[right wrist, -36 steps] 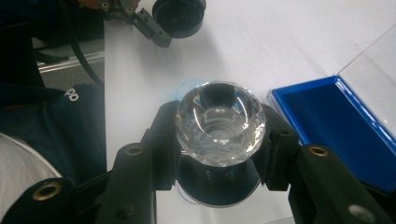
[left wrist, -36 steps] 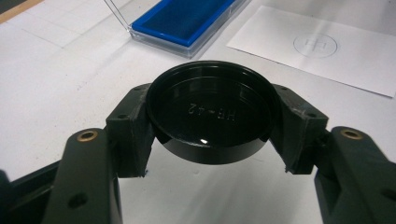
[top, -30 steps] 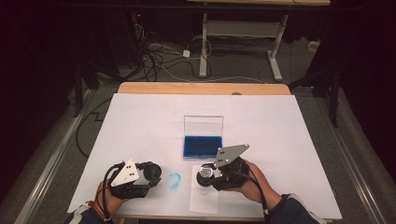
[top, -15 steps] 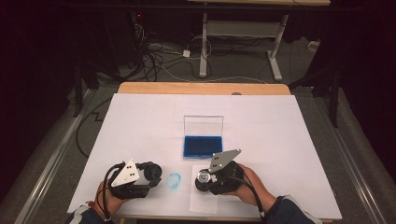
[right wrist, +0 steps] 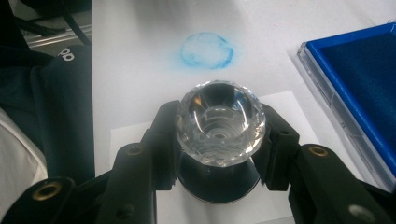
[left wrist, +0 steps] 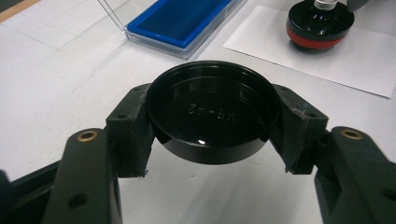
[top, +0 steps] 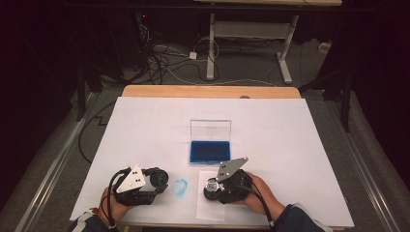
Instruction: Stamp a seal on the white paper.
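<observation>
We read one marking: raised letters moulded inside the round black cap (left wrist: 212, 112), seen upside down, roughly "HB-42", though the first characters stay unclear. We find nothing else legible.

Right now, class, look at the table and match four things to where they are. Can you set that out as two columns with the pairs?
Things:
1. black round cap
2. stamp with clear faceted knob
3. blue ink pad case
4. blue ring print

Places:
A. open, lid upright, mid-table
B. between the left hand-held gripper's jaws
C. on the white table cover, between the two hand-held grippers
D. on a small paper sheet, between the right hand-held gripper's jaws

Pairs: 1-B, 2-D, 3-A, 4-C
</observation>
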Demonstrator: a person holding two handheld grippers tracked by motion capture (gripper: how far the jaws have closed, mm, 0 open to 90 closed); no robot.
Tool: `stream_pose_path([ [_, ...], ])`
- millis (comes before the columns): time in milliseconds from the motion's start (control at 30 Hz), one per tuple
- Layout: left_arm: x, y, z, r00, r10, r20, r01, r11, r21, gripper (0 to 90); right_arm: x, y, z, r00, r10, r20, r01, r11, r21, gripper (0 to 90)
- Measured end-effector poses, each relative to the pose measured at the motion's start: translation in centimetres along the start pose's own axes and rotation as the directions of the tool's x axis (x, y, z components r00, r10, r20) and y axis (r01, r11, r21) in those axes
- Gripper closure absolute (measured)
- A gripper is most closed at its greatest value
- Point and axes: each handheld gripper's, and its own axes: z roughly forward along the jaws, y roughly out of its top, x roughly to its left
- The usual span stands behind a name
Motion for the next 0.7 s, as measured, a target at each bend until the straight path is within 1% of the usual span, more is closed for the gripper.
stream_pose_path([
  [133, 0.0, 0.03, 0.03, 1.0, 0.001, 0.001, -0.001, 1.0, 0.0, 36.5, 0.07, -0.25, 0.29, 1.0, 0.006, -0.003, -0.006, 1.0, 0.007, 57.2],
  [233, 0.02, 0.03, 0.03, 1.0, 0.0, 0.001, 0.0, 1.0, -0.001, 36.5, 0.09, -0.34, 0.6, 1.0, 0.004, -0.005, -0.004, 1.0, 0.015, 57.2],
  [267, 0.04, 0.02, 0.03, 1.0, -0.001, 0.001, 0.001, 1.0, -0.001, 36.5, 0.1, -0.37, 0.71, 1.0, -0.004, -0.001, 0.004, 1.0, 0.016, 57.2],
  [400, 0.04, -0.01, 0.08, 1.0, 0.001, 0.004, -0.001, 1.0, 0.004, 36.6, -0.14, -0.48, 0.73, 0.9999, 0.006, -0.011, -0.006, 1.0, 0.012, 57.2],
  [500, 0.01, 0.02, 0.16, 1.0, 0.002, 0.007, -0.002, 1.0, 0.006, 36.6, -0.36, -0.61, 0.75, 0.9995, 0.022, -0.023, -0.022, 1.0, 0.01, 57.3],
  [567, -0.04, 0.05, 0.18, 1.0, 0.004, 0.007, -0.004, 1.0, 0.007, 36.5, -0.3, -0.57, 0.72, 0.9997, 0.014, -0.018, -0.014, 1.0, 0.018, 57.3],
  [700, -0.08, 0.08, 0.2, 1.0, 0.005, 0.008, -0.005, 0.9999, 0.009, 36.5, -0.29, -0.65, 0.72, 0.9997, 0.018, -0.02, -0.018, 1.0, 0.015, 57.4],
])
